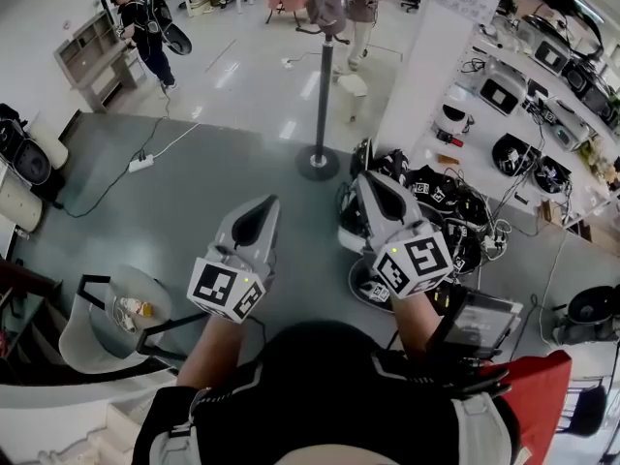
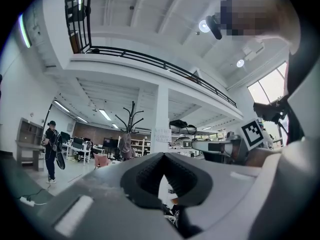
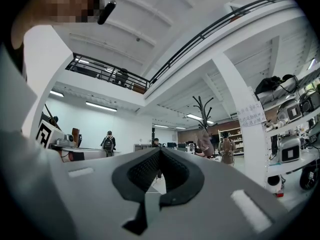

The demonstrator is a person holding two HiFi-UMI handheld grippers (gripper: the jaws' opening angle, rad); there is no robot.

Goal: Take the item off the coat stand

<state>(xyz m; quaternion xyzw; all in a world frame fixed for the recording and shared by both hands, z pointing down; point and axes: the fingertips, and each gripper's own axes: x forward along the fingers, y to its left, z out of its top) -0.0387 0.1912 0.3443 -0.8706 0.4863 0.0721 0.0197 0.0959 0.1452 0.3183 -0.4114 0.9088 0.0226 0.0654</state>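
A dark coat stand point(image 1: 323, 85) rises from a round base on the grey floor, some way ahead of me. A grey-brown item point(image 1: 326, 6) hangs near its top. My left gripper point(image 1: 269, 201) and right gripper point(image 1: 363, 177) are held side by side in front of me, well short of the stand. Both are shut with nothing between the jaws. In the left gripper view the stand point(image 2: 131, 116) and hanging item point(image 2: 125, 145) appear beyond the closed left gripper point(image 2: 162, 155). The right gripper view shows the stand point(image 3: 202, 109) and item point(image 3: 204, 141) past the closed right gripper point(image 3: 160, 150).
A white pillar point(image 1: 426, 56) stands right of the stand. Black gear point(image 1: 436, 201) is piled on the floor at its foot. A bench with equipment point(image 1: 523, 114) runs along the right. A person point(image 1: 147, 27) stands far left, another point(image 1: 360, 8) behind the stand. A power strip point(image 1: 140, 163) lies left.
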